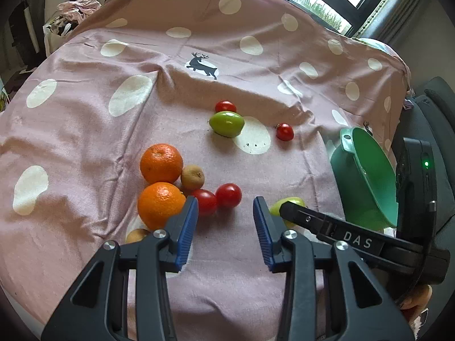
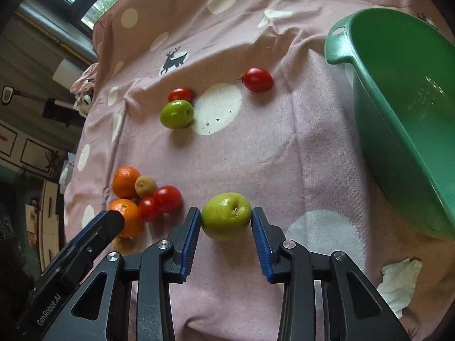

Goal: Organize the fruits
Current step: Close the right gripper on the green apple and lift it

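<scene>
My right gripper [image 2: 226, 213] is shut on a green apple [image 2: 224, 221], one blue pad against each side, just above the pink spotted cloth [image 2: 270, 147]. The left wrist view shows that apple [image 1: 285, 202] mostly hidden behind the right gripper's black fingers [image 1: 312, 221]. My left gripper [image 1: 226, 213] is open with nothing between its pads. It hovers beside a cluster of two oranges [image 1: 161, 163], a brown kiwi [image 1: 192, 175] and two red tomatoes [image 1: 229, 195]. Farther back lie another green fruit [image 1: 227, 123] and two more tomatoes [image 1: 285, 131]. A green bowl [image 2: 369, 91] stands tilted at the right.
The cloth [image 1: 85, 142] covers a raised surface that falls away at its edges. A crumpled white tissue [image 2: 398, 284] lies near the bowl's front. A small brown fruit [image 1: 136, 235] sits under the near orange. Windows and room clutter lie beyond the far edge.
</scene>
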Available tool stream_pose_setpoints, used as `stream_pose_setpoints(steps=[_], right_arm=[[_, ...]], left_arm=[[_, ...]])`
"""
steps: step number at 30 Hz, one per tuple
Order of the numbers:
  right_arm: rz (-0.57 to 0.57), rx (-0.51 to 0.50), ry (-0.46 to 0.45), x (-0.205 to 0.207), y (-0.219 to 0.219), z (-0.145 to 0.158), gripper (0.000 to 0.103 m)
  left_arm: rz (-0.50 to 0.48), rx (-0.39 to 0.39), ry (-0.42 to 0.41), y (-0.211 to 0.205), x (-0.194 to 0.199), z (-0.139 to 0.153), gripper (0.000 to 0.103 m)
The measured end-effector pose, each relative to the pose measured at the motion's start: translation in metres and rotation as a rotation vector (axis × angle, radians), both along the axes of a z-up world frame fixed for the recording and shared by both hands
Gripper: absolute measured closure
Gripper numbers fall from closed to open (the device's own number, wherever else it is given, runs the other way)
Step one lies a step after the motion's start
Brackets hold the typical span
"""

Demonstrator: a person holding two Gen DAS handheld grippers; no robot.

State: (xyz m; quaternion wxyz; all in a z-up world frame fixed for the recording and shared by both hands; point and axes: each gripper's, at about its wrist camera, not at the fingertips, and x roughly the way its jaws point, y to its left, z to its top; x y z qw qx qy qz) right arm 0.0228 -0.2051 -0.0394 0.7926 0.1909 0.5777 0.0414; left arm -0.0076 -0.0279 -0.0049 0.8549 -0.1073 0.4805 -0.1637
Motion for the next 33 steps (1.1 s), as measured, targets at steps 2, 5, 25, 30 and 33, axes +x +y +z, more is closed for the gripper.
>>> stream_pose_setpoints(steps=[2,5,25,30,33], right_arm=[[-0.019,0.005,-0.004,0.000,-0.003,0.000,0.065],[-0.024,-0.015,-0.015,-0.001,-0.003,0.002,0.064],[-0.078,0.056,-0.014,0.001,-0.020,0.000,0.064],[-0.093,0.078,-0.011,0.001,-0.025,-0.002,0.064],[-0.085,0.086,-0.007,0.003,-0.024,-0.003,0.064]], left_arm=[[-0.017,-0.012,-0.001,-0.004,-0.002,0.001,0.062],[-0.040,-0.010,-0.002,-0.011,-0.005,0.002,0.059],[-0.171,-0.051,0.070,-0.059,0.000,-0.028,0.059],[-0.185,-0.063,0.065,-0.069,0.001,-0.032,0.060],[-0.174,-0.052,0.056,-0.070,0.002,-0.034,0.061]])
